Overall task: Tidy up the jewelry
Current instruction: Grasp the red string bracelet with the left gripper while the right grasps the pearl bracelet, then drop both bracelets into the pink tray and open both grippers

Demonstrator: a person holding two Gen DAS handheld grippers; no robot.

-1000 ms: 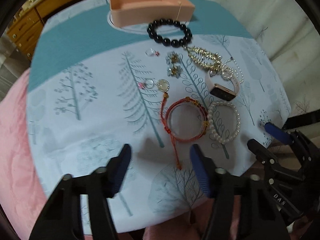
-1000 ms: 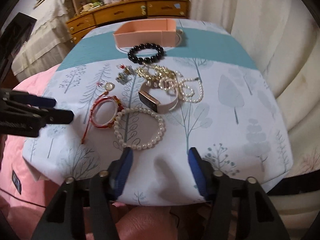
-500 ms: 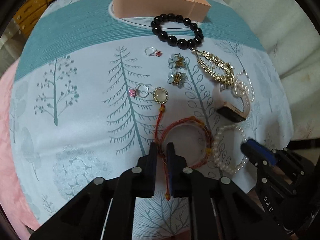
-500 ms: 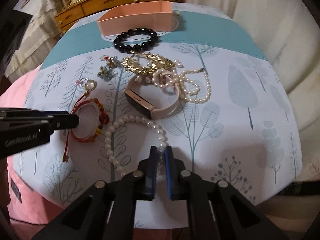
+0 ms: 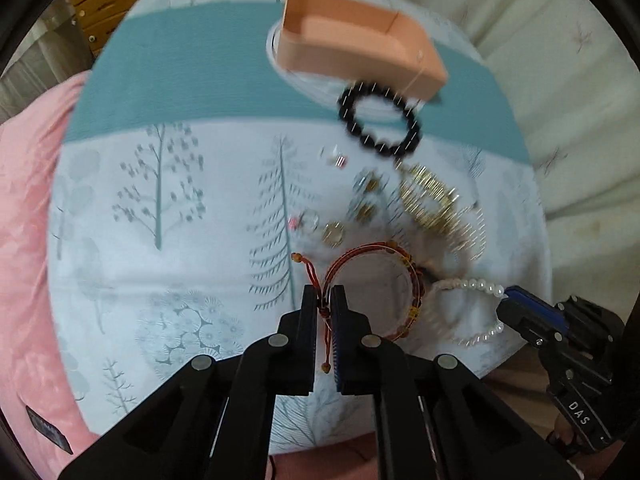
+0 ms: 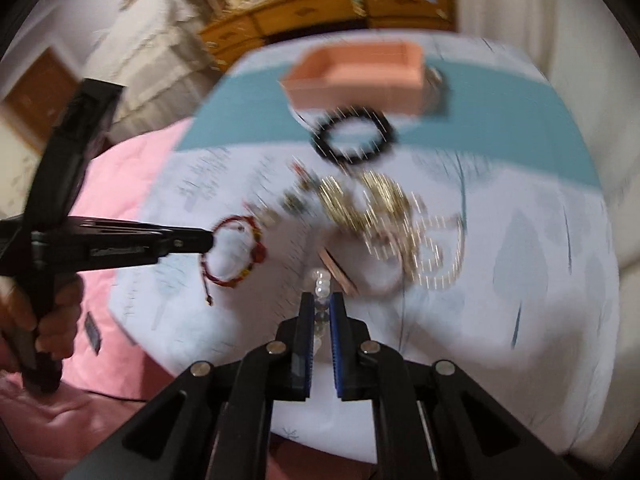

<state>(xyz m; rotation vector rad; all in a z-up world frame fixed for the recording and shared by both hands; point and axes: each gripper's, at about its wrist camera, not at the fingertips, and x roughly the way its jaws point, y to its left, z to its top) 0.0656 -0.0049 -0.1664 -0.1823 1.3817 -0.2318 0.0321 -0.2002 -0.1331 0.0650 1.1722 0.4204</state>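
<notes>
Early stage — L gripper (image 5: 324, 300) pinched on red cord bracelet (image 5: 372, 288), R gripper (image 6: 320, 312) pinched on pearl bracelet (image 6: 322, 280), both near tablecloth's (image 5: 180, 280) front edge; pink tray (image 5: 360, 44) looks empty w/ black bead bracelet (image 5: 380, 120), gold pcs unsorted.

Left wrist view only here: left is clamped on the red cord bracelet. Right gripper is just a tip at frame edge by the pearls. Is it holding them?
Observer: Yes. In the right wrist view the right gripper is shut on the pearl bracelet, beads between its fingers.
Operator: Does the red one look lifted from that side?
Observer: Cannot tell; the red cord bracelet is blurred there, its tail hanging below the left gripper.
Operator: Anything in the tray?
Observer: The pink tray shows nothing inside from that angle, though motion blur limits it.
</notes>
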